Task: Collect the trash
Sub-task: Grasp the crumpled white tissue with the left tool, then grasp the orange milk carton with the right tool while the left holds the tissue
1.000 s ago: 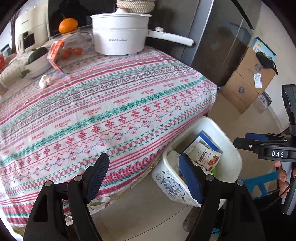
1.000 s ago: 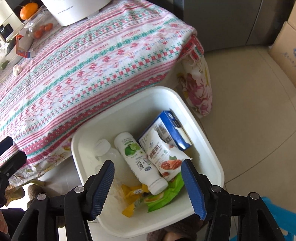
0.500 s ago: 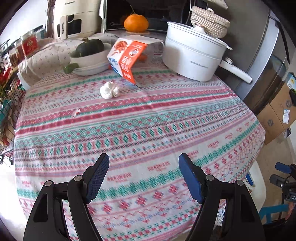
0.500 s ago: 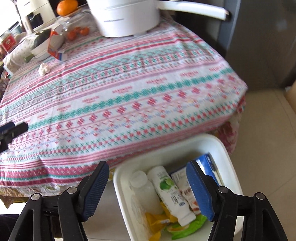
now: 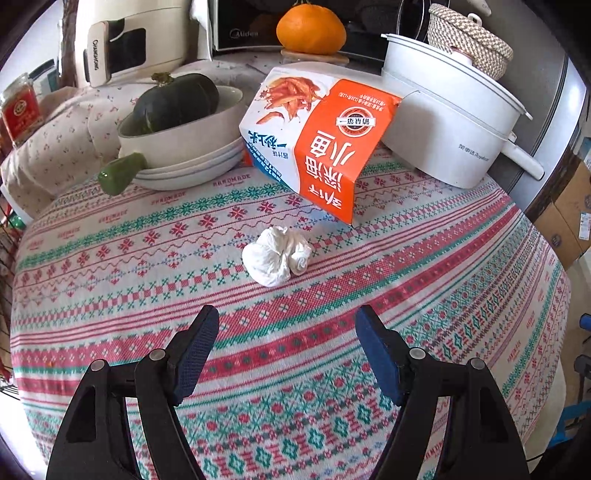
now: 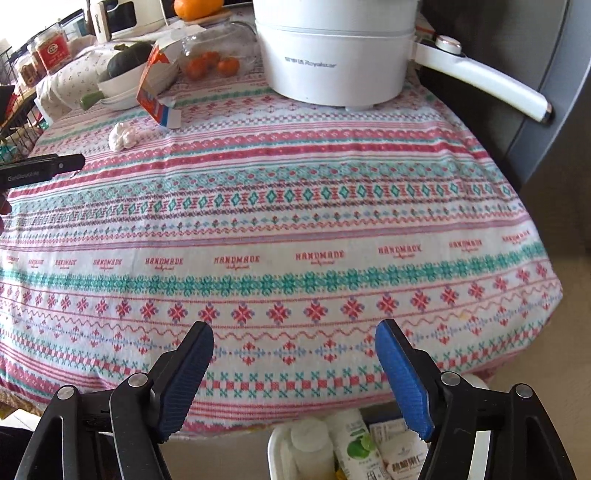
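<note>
A crumpled white tissue [image 5: 277, 256] lies on the patterned tablecloth [image 5: 110, 295], just beyond my left gripper [image 5: 288, 321], which hovers open and empty short of it. Behind the tissue an orange and white carton [image 5: 321, 144] leans against the stacked bowls. My right gripper [image 6: 294, 332] hangs over the table's near edge, its jaws opening with nothing between them. Below it sits the white bin [image 6: 275, 450], holding a green-labelled bottle [image 6: 356, 446] and packets. In the right wrist view the tissue [image 6: 123, 136] and carton [image 6: 155, 92] lie far off at the left.
A white electric pot [image 5: 443, 122] with a long handle stands at the back right. A bowl with a dark green squash [image 5: 177, 122], an orange [image 5: 310, 26], jars [image 6: 51, 51] and appliances line the back. Cardboard boxes [image 5: 565, 218] stand on the floor at the right.
My left gripper has swept from beside the bin across the table to just short of the tissue. The right gripper has moved from above the bin to the table's edge, its jaws slightly wider.
</note>
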A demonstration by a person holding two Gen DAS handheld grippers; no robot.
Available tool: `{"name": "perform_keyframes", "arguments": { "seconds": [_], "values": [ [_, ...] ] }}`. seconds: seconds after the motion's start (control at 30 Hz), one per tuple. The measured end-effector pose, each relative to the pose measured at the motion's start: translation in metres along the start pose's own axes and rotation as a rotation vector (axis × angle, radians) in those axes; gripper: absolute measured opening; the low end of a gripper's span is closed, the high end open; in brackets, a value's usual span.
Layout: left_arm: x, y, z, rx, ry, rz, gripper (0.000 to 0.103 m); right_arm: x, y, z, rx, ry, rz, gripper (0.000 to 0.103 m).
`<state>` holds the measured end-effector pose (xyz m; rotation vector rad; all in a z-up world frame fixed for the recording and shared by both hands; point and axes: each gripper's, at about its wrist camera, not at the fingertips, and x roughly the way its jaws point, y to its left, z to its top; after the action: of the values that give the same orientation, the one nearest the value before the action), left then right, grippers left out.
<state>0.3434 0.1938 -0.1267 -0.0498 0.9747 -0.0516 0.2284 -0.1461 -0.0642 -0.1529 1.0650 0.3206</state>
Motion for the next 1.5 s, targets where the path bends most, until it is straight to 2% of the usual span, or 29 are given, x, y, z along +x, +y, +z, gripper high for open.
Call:
{"name": "perform_keyframes", "arguments": {
  "seconds": [0.1, 0.17, 0.2, 0.27, 0.33, 0.57, 0.7, 0.93, 1.07, 1.2, 1.33, 1.43, 1.5],
  "values": [
    [0.017, 0.000, 0.010, 0.007, -0.007, -0.004, 0.075, 0.013, 0.006, 0.015, -0.013, -0.012, 0.009, 0.077],
    [0.028, 0.002, 0.015, 0.016, 0.001, -0.002, 0.064, 0.022, 0.011, 0.024, -0.019, -0.020, 0.018, 0.077],
    [0.033, 0.003, 0.017, 0.019, 0.010, -0.012, 0.053, 0.026, 0.013, 0.028, -0.022, -0.025, 0.023, 0.077],
    [0.040, 0.006, 0.021, 0.018, 0.015, -0.018, 0.044, 0.035, 0.018, 0.037, -0.026, -0.036, 0.031, 0.077],
    [0.042, 0.010, 0.023, 0.017, 0.009, -0.033, 0.024, 0.045, 0.024, 0.046, -0.027, -0.039, 0.038, 0.077],
    [0.031, 0.029, 0.014, -0.016, -0.010, -0.068, 0.020, 0.068, 0.049, 0.082, -0.014, -0.078, 0.084, 0.077],
    [0.008, 0.034, -0.002, -0.057, -0.014, -0.051, 0.019, 0.076, 0.069, 0.105, -0.009, -0.114, 0.109, 0.077],
    [-0.035, 0.058, -0.021, -0.090, -0.031, 0.028, 0.019, 0.089, 0.116, 0.144, -0.016, -0.206, 0.166, 0.077],
    [-0.043, 0.068, -0.028, -0.116, -0.028, 0.025, 0.019, 0.102, 0.143, 0.164, -0.042, -0.257, 0.186, 0.077],
    [-0.049, 0.071, -0.035, -0.088, -0.036, 0.050, 0.019, 0.120, 0.162, 0.185, -0.047, -0.285, 0.185, 0.077],
    [-0.048, 0.076, -0.038, -0.105, -0.027, 0.050, 0.019, 0.139, 0.169, 0.203, -0.021, -0.277, 0.163, 0.063],
    [-0.046, 0.077, -0.037, -0.118, -0.023, 0.048, 0.019, 0.150, 0.167, 0.209, 0.024, -0.258, 0.179, 0.055],
    [-0.047, 0.075, -0.036, -0.113, -0.023, 0.057, 0.019, 0.155, 0.169, 0.210, 0.022, -0.243, 0.176, 0.046]
  ]
}}
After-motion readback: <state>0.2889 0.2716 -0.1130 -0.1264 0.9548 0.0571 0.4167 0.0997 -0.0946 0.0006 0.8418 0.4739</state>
